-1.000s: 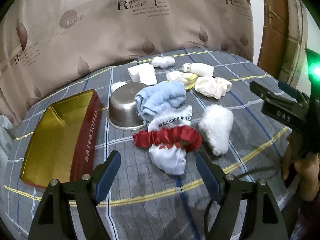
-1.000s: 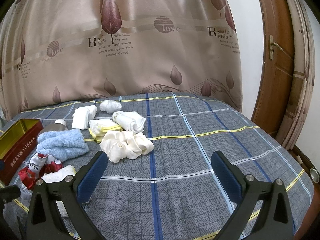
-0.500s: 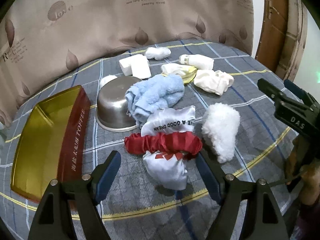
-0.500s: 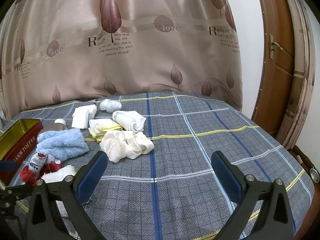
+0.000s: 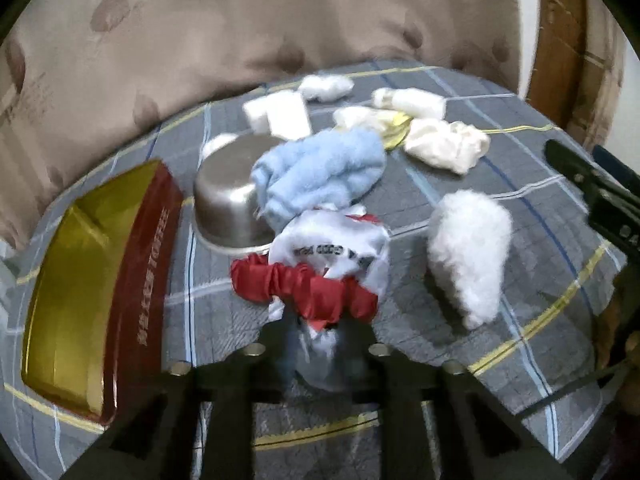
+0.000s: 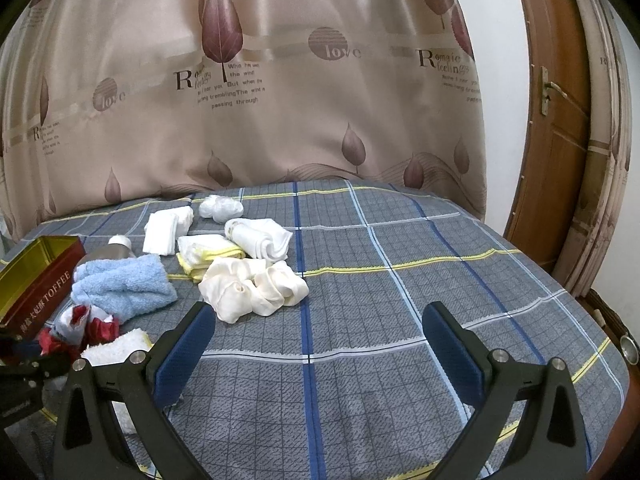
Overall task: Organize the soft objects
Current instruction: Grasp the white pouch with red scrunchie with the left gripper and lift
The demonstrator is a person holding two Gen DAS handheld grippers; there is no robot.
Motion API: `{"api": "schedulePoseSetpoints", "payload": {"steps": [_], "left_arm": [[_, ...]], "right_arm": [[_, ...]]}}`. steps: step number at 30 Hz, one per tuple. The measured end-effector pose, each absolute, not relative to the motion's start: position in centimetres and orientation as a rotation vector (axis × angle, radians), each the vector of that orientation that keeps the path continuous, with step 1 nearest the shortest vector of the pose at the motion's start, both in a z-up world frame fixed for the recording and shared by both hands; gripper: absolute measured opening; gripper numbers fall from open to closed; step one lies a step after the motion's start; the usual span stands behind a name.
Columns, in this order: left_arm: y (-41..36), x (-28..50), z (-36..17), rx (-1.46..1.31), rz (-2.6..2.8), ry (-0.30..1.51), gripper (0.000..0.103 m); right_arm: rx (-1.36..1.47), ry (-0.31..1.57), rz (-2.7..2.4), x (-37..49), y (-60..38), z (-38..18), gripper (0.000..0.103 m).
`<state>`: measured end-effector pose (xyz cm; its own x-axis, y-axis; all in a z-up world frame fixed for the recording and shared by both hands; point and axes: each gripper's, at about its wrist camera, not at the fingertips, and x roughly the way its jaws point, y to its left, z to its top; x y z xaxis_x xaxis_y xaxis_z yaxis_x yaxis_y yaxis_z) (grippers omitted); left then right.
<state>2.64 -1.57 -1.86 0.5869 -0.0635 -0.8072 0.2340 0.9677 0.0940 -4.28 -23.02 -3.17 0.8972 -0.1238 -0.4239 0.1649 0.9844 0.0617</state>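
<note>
A white satin cloth with a red ruffled band (image 5: 332, 252) lies on the plaid bedspread in front of a blue towel (image 5: 320, 168). My left gripper (image 5: 324, 344) points down at the cloth's near white end. Its jaws are closing with that end pinched between them. A fluffy white cloth (image 5: 468, 252) lies just right of it. In the right wrist view the same red and white cloth (image 6: 86, 320) shows at far left. My right gripper (image 6: 316, 332) hovers open over bare bedspread with nothing between its fingers.
An upturned steel bowl (image 5: 224, 204) and an open gold toffee tin (image 5: 76, 280) sit left of the cloths. Cream bunched cloth (image 6: 252, 284), yellow-edged cloths (image 6: 208, 250) and several white folded pieces (image 6: 164, 232) lie further back. A curtain hangs behind the bed and a wooden door (image 6: 560, 160) stands at right.
My left gripper moved forward and down onto the red and white cloth and went from wide open to closed on its near end. The right gripper stayed still.
</note>
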Motion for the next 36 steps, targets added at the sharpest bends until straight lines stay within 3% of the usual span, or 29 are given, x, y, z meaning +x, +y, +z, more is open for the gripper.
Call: {"api": "schedulePoseSetpoints", "payload": {"steps": [25, 36], "left_arm": [[-1.0, -0.7, 3.9, 0.170, -0.123, 0.823, 0.014], [7.3, 2.6, 7.6, 0.125, 0.027, 0.809, 0.014]], "right_arm": [[0.087, 0.472, -0.157, -3.8, -22.8, -3.6, 0.103], [0.064, 0.513, -0.169, -3.3, -22.6, -3.4, 0.103]]}}
